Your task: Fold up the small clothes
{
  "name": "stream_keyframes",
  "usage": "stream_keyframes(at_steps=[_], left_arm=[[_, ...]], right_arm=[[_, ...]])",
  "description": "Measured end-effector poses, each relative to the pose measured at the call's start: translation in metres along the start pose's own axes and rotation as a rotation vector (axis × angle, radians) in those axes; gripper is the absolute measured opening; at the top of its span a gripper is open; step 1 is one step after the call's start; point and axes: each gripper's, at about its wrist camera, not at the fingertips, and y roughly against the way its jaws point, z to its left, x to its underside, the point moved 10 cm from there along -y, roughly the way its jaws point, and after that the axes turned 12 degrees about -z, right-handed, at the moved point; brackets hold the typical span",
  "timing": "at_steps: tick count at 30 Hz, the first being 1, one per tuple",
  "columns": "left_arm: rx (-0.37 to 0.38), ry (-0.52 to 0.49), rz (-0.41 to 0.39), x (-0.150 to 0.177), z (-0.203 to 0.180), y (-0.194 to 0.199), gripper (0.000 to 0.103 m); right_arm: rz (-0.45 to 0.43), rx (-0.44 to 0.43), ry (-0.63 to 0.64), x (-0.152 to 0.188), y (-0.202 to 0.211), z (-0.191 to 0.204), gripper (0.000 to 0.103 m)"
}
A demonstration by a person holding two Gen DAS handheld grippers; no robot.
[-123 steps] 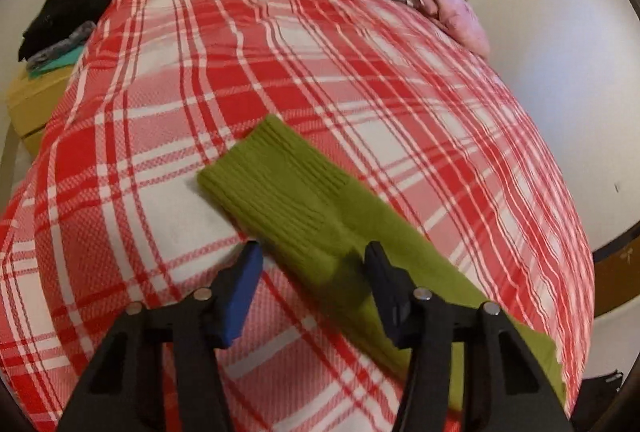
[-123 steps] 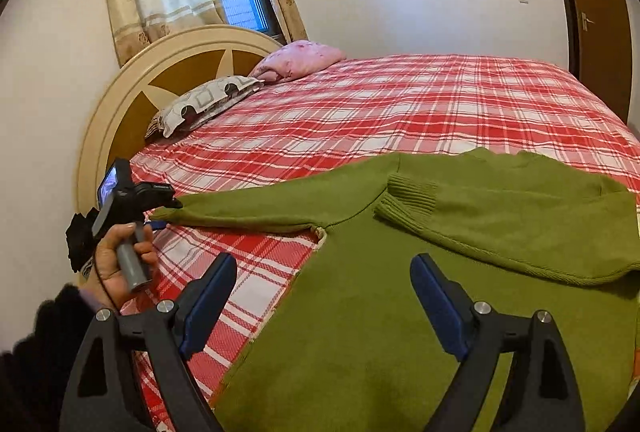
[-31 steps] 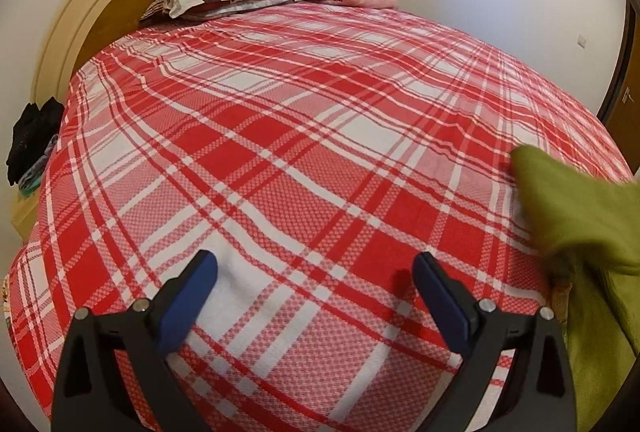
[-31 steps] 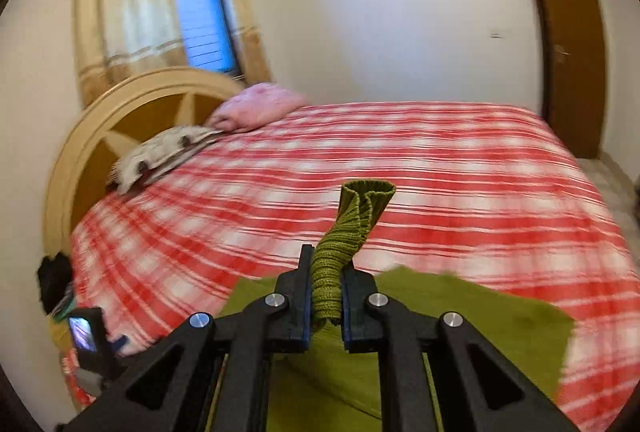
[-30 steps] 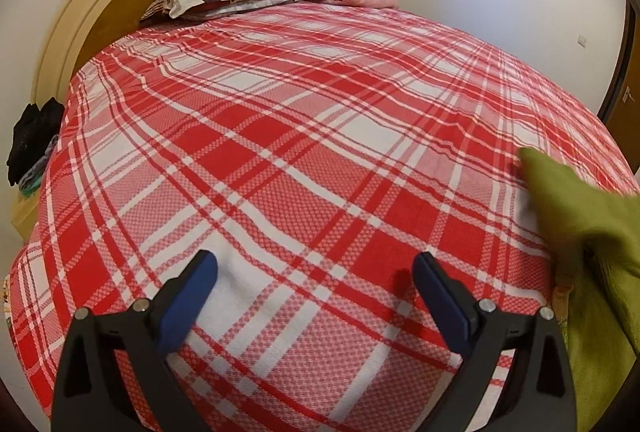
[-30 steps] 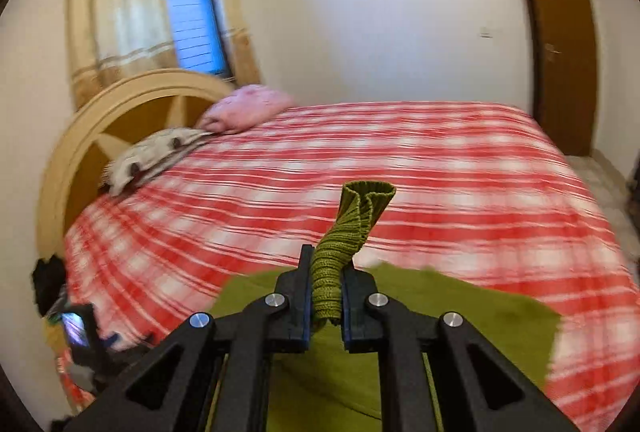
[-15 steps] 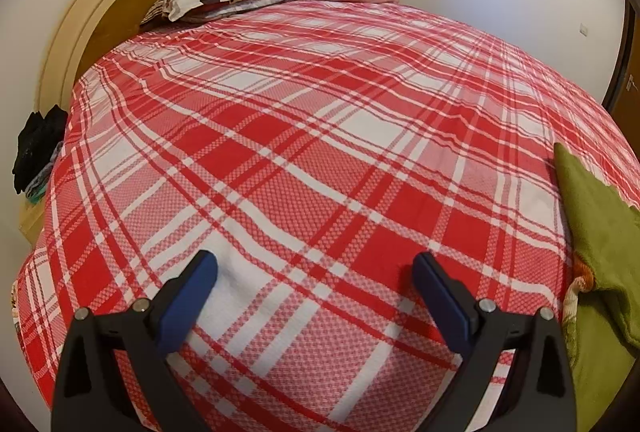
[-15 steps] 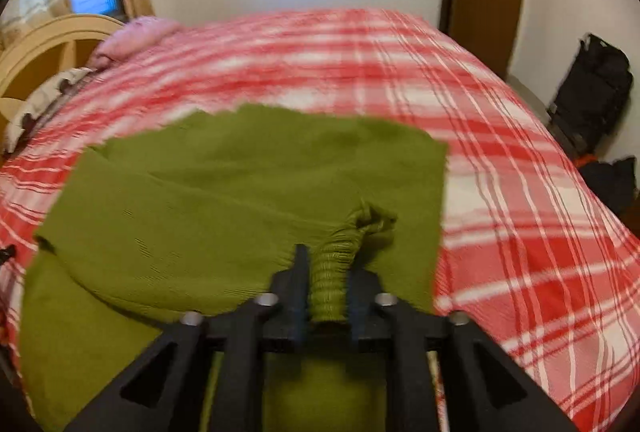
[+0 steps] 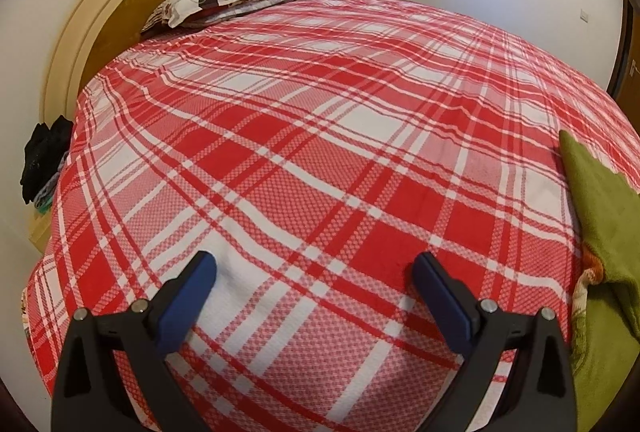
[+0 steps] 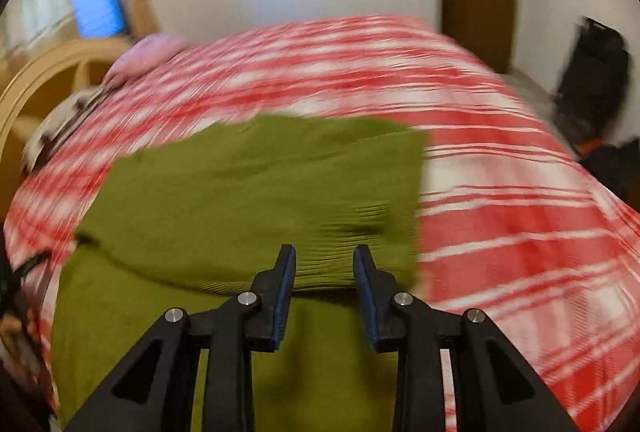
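The green sweater (image 10: 248, 187) lies flat on the plaid bed (image 10: 520, 216), both sleeves folded across its body, and the right gripper (image 10: 324, 264) sits just above the ribbed cuff (image 10: 340, 232) with its jaws parted and nothing pinched. If it pulls away low, I'd worry a pad could snag the loose cuff and drag the sleeve off the sweater. The left gripper (image 9: 314, 274) hangs spread wide over bare bed beside the sweater's edge, too far off to pin anything.
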Motion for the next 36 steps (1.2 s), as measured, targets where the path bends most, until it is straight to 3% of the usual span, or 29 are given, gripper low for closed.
stream_keyframes(at_steps=[2, 5, 12, 16, 17, 18, 19, 21, 24, 28, 32, 36], left_arm=[[0.008, 0.004, -0.001, 0.000, -0.001, 0.000, 0.101], [0.018, 0.006, 0.000, 0.000, 0.000, 0.001, 0.102], [0.024, -0.005, -0.002, 0.001, -0.002, 0.001, 0.103], [0.039, -0.017, -0.005, 0.001, -0.005, 0.002, 0.103], [0.041, -0.019, -0.006, 0.001, -0.005, 0.002, 0.103], [0.041, -0.022, -0.006, 0.001, -0.006, 0.002, 0.103], [0.040, -0.024, -0.007, 0.001, -0.006, 0.003, 0.103], [0.041, -0.029, -0.007, 0.001, -0.007, 0.004, 0.103], [0.063, -0.046, 0.013, 0.002, -0.008, 0.009, 0.103], [0.168, -0.131, 0.015, 0.009, -0.011, 0.041, 0.103], [0.318, -0.307, -0.081, 0.017, -0.016, 0.105, 0.103], [0.497, -0.391, -0.065, 0.042, -0.021, 0.157, 0.103]], right_arm=[[0.052, 0.040, -0.002, 0.012, -0.020, -0.001, 0.031], [0.026, 0.050, 0.009, 0.012, -0.027, -0.007, 0.031], [0.048, 0.060, 0.024, 0.017, 0.000, -0.011, 0.031], [-0.096, -0.016, -0.039, 0.000, 0.063, -0.012, 0.033], [-0.127, -0.011, -0.048, -0.002, 0.077, -0.015, 0.047], [-0.160, -0.014, -0.071, -0.002, 0.094, -0.020, 0.072], [-0.180, -0.025, -0.092, -0.001, 0.104, -0.023, 0.079], [-0.188, -0.072, -0.153, 0.009, 0.124, -0.029, 0.082], [-0.114, -0.105, -0.229, 0.036, 0.139, -0.038, 0.082], [-0.002, -0.125, -0.234, 0.078, 0.157, -0.041, 0.082], [0.028, -0.163, -0.201, 0.100, 0.177, -0.036, 0.082], [0.054, -0.192, -0.159, 0.110, 0.183, -0.024, 0.082]])
